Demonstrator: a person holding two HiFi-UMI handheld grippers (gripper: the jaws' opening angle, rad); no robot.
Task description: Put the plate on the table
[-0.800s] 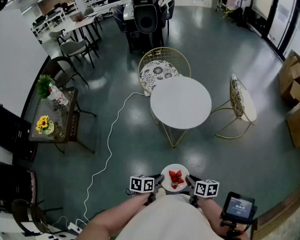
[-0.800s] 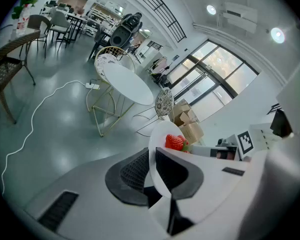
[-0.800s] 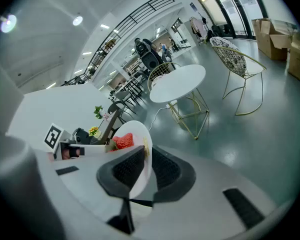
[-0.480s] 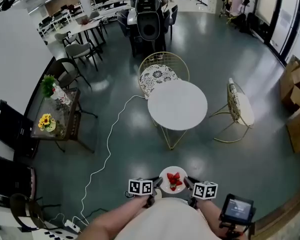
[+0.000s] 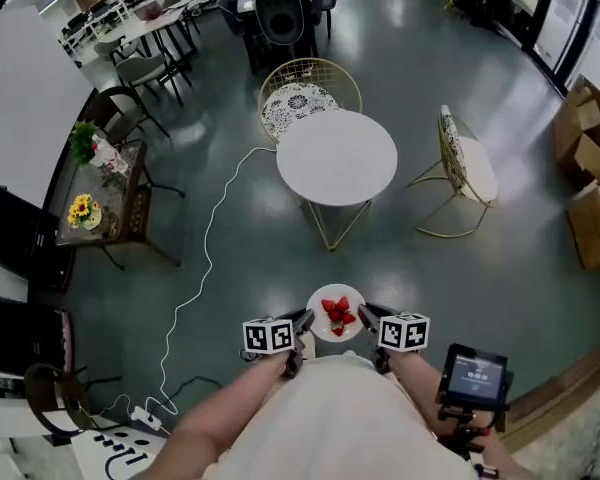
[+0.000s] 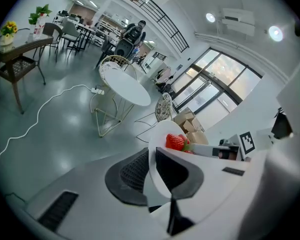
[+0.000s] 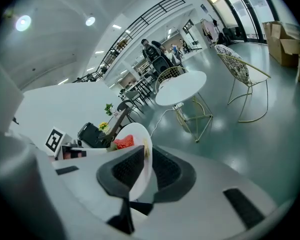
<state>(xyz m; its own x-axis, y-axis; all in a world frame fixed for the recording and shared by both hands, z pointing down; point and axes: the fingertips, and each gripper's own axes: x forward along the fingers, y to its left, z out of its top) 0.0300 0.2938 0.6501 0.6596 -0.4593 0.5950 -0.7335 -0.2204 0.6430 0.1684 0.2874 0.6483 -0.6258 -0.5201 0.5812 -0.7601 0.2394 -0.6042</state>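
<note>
Fingers: both pairs of fingers (image 7: 126,170) are pinched narrow on the rim of one white plate (image 5: 332,294). The left gripper (image 5: 302,320) has the edge on the person's left and the right gripper (image 5: 366,316) has the opposite edge. In each gripper view the rim runs between the dark ribbed pads (image 6: 132,171).
Plate: it is carried in the air between the two grippers, close to the person's body and roughly level. It hangs over the grey-green floor (image 5: 460,268) and rests on nothing.
Load: red strawberries (image 5: 337,316) sit near the plate's middle.
Destination: a round white bench (image 5: 337,158) on gold wire legs stands straight ahead, well apart from the plate.
Seating: two gold wire chairs flank the bench, one (image 5: 298,98) at its far side and one (image 5: 467,168) to its right.
Further out: a white cable (image 5: 208,258) snakes across the floor at left. Beyond it is a dark side table (image 5: 110,208) with yellow flowers (image 5: 80,211) and a green plant (image 5: 83,140). Cardboard boxes (image 5: 590,168) are stacked at the right edge.
Progress: the pick-up looks complete and the carry appears to be under way, but the placing itself is not yet done.
Remaining: the gap to the bench has to be closed, the plate lowered flat onto its top, and both grips released.
Watch: any tilt on the way could roll the strawberries off.
</note>
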